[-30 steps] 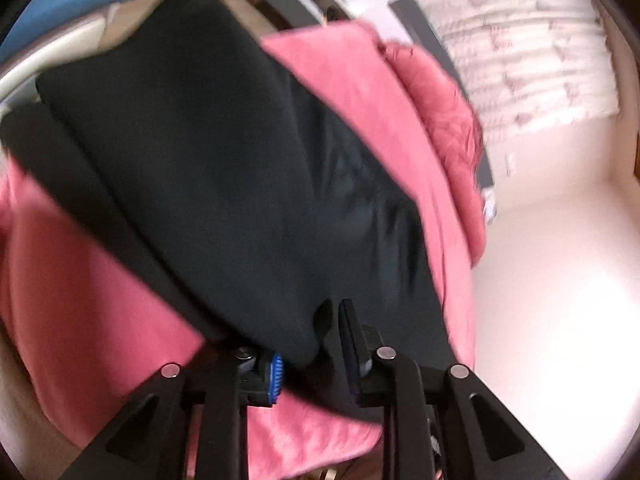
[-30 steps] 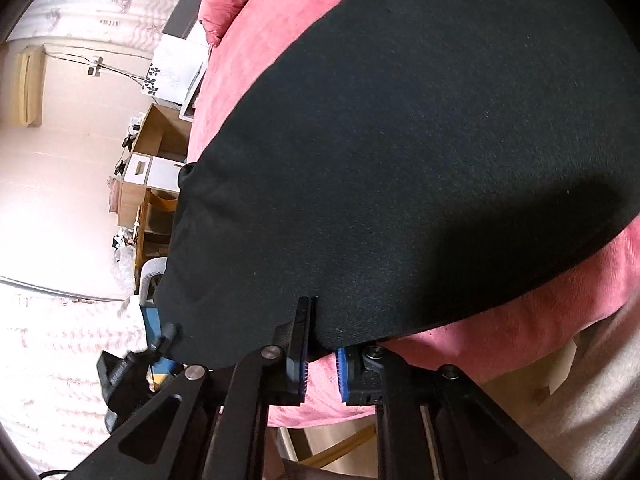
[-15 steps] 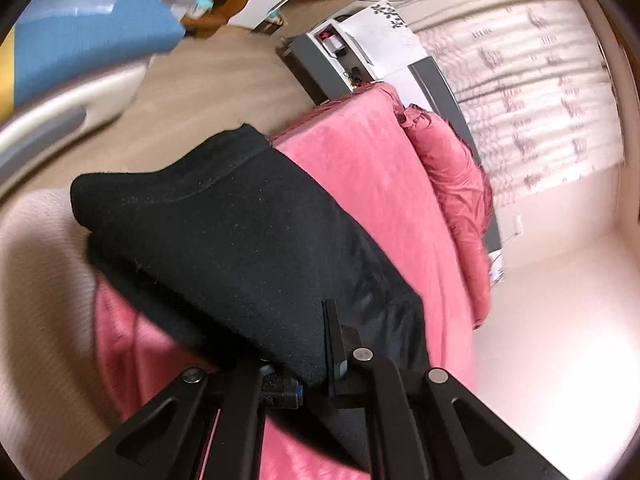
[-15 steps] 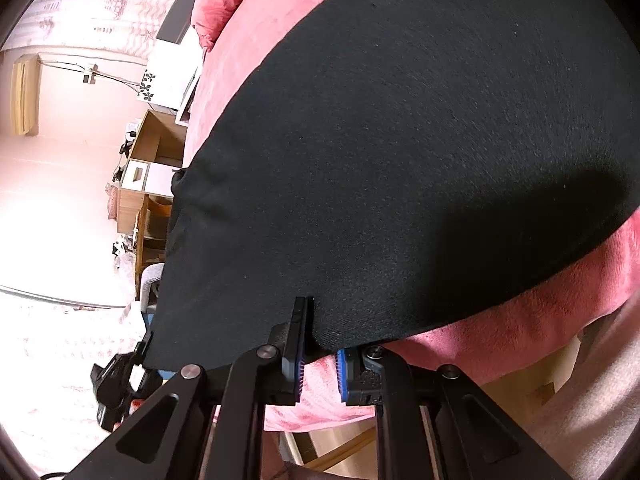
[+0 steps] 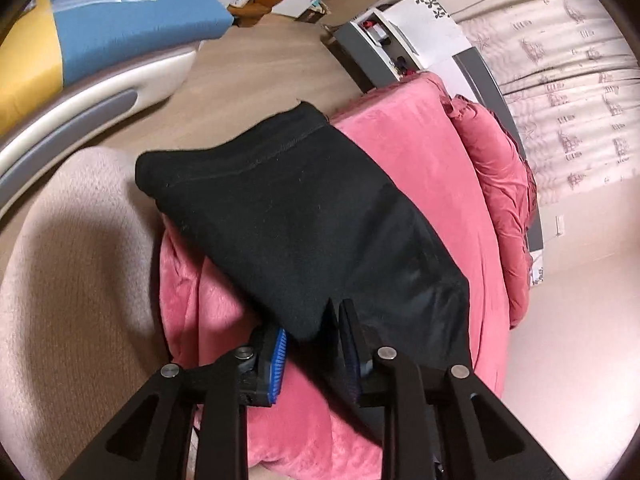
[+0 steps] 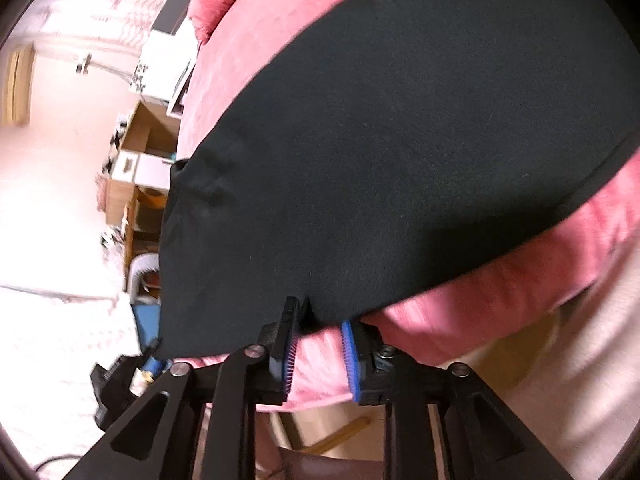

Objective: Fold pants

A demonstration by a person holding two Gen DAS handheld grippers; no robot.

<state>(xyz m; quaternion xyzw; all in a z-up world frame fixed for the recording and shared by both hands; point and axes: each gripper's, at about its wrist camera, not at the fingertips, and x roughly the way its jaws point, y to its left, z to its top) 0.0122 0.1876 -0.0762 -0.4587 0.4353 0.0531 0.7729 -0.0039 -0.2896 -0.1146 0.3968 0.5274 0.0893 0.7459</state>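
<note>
Black pants (image 5: 304,216) lie folded on a pink blanket (image 5: 420,168) over a bed. In the left wrist view a near corner of the cloth hangs loose between the jaws of my left gripper (image 5: 316,344). Those jaws are opening, and the blue pads (image 5: 278,356) stand clear of the fabric. In the right wrist view the pants (image 6: 400,160) fill most of the picture. Their near edge rests just above my right gripper (image 6: 318,344), whose jaws are also opening with the pads (image 6: 348,356) off the cloth.
A pink duvet (image 5: 500,184) is bunched along the bed's far side. A beige rug (image 5: 72,280) lies beside the bed, with a blue and yellow mattress (image 5: 100,20) beyond it. A grey and white cabinet (image 5: 400,36) stands by the curtain. Wooden shelves (image 6: 136,184) line the wall.
The left gripper carried the pants' end over into a shorter fold, closed on the edge, then parted its jaws. The right jaws, earlier shut on the near edge, have parted too.
</note>
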